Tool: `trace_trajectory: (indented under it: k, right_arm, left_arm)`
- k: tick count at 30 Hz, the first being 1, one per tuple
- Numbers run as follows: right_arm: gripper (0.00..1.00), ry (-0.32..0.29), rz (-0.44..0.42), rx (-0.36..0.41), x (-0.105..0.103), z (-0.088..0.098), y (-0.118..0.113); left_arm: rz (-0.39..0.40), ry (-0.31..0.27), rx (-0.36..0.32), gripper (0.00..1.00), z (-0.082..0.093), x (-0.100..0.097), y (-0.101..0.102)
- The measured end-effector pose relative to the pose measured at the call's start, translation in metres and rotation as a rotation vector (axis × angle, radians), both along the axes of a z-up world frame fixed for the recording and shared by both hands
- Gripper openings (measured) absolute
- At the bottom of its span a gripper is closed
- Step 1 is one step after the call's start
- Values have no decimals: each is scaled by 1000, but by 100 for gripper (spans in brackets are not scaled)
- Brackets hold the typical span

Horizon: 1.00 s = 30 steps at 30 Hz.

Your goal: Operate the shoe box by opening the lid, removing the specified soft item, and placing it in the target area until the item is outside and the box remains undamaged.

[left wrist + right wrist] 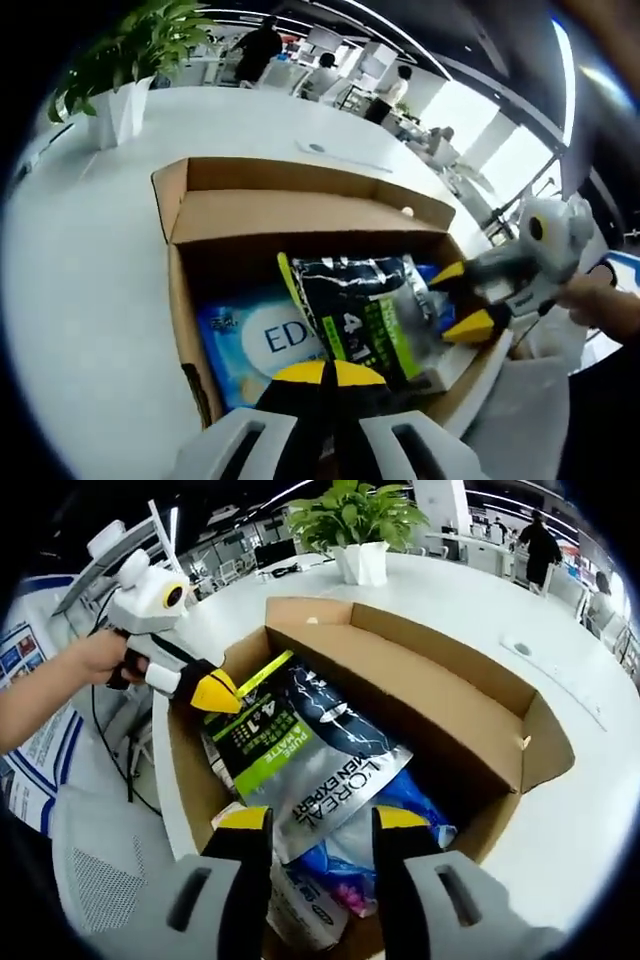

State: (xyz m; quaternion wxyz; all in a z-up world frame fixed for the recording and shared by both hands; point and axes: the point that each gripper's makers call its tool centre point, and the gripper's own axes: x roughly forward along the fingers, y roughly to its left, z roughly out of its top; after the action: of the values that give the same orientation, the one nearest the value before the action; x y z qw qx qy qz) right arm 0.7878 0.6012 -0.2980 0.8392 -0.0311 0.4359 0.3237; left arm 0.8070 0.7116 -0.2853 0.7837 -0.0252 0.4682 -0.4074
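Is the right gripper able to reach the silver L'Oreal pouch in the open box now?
Probably yes: the cardboard box is open, the L'Oreal pouch lies on top, and the right gripper has open jaws just above it.

The dark pouch hides most of the blue packet beneath it.

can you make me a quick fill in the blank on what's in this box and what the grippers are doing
1. The cardboard box stands with its lid ____.
2. The dark L'Oreal pouch lies ____ the box.
3. The jaws of the right gripper stand ____, one on each side of the pouch's near edge.
4. Beyond the box on the white table stands a potted ____.

Missing words: open; inside; open; plant
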Motion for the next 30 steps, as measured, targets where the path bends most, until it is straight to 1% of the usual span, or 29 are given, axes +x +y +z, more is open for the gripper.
trace_trajectory:
  k: [1,4,11,15,18,19,23,24,25,26,30]
  right_arm:
    - [35,11,-2,-10,1,-2,0]
    - [33,18,-4,-32,3,-4,1]
    - [29,59,-14,-47,4,-11,2]
    - [24,40,-34,-42,7,-10,1]
    - [21,22,-50,-32,6,-4,1]
    - [20,14,-58,-27,4,-1,1]
    - [16,-3,-66,-14,8,1,2]
    - [12,-10,-67,-9,8,2,1]
    - [6,-26,-70,-12,9,3,0]
    - [6,-34,-74,-8,9,6,-1]
    - [5,-29,-79,-5,8,8,-3]
  left_arm:
    - [-2,-1,1,0,0,0,0]
    - [-7,-3,3,0,-2,1,0]
    - [-8,-3,-2,0,-10,8,4]
    - [-9,-6,4,0,-12,9,5]
    - [-7,-7,5,0,-13,9,5]
    - [-8,-7,7,0,-13,9,5]
    - [-8,-13,7,0,-11,7,5]
    - [-7,-16,8,0,-10,7,4]
    - [-7,-17,9,0,-9,7,4]
    - [-10,-14,5,0,-8,5,3]
    - [-10,-13,1,0,-5,3,1]
